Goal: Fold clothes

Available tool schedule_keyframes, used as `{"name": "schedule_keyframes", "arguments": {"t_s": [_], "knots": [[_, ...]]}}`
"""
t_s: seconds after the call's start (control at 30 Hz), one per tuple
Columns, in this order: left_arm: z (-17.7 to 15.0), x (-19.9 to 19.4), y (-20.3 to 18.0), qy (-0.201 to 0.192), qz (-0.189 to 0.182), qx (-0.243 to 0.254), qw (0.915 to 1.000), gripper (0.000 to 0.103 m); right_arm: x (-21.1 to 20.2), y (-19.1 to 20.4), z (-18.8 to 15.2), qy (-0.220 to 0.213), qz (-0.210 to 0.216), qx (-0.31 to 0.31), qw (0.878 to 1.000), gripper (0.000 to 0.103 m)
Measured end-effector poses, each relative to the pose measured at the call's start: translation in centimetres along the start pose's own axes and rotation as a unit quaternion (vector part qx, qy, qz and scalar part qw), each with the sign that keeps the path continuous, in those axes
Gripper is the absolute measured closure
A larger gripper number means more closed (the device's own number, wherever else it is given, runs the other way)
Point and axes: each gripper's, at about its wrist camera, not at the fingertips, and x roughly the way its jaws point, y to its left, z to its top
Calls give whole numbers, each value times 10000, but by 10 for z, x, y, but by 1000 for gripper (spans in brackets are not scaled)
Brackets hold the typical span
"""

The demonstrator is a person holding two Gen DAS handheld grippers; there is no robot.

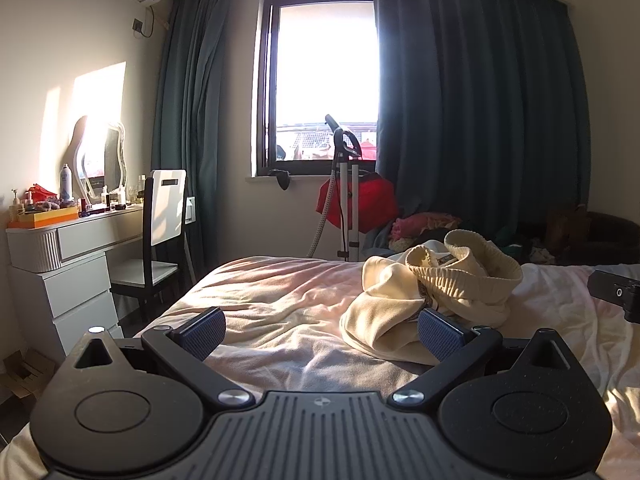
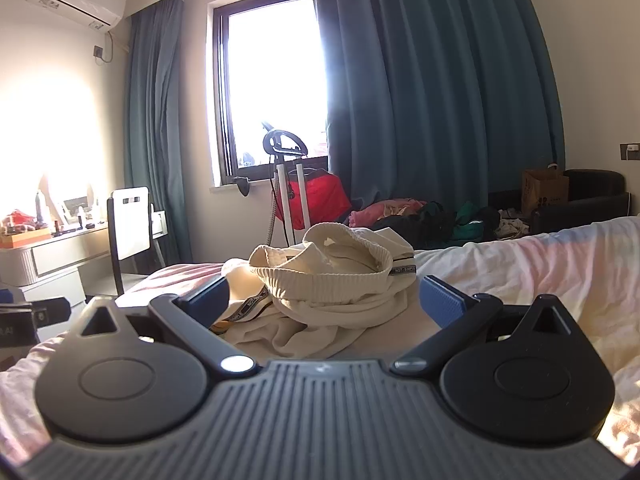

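A crumpled cream garment [image 1: 432,288] with a ribbed waistband lies bunched on the bed [image 1: 280,300]. My left gripper [image 1: 320,330] is open and empty, low over the sheet, with the garment just ahead to the right by its right finger. In the right wrist view the same garment [image 2: 332,284] sits straight ahead between my open right gripper's [image 2: 326,300] fingers, its waistband raised and a labelled strap showing. The right gripper holds nothing. Part of the right gripper [image 1: 616,292] shows at the right edge of the left wrist view.
A white vanity desk [image 1: 72,248] with bottles, a mirror and a chair [image 1: 160,220] stands left of the bed. A garment steamer [image 1: 346,184] with a red item stands under the window. A pile of clothes [image 2: 424,216] and a dark armchair [image 2: 580,200] lie beyond the bed.
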Motion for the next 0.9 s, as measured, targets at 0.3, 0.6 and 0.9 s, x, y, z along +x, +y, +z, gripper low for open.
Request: {"name": "schedule_keyframes", "arguments": {"t_s": [0.3, 0.6, 0.9], "knots": [[1, -3, -1, -50, 14, 37, 10000, 0, 1, -4, 0, -13, -7, 23, 10000, 0], [0, -2, 1, -78, 24, 60, 9999, 0, 0, -6, 0, -29, -12, 72, 10000, 0], [-1, -2, 2, -61, 66, 87, 9999, 0, 0, -5, -1, -19, -116, 100, 9999, 0]]}}
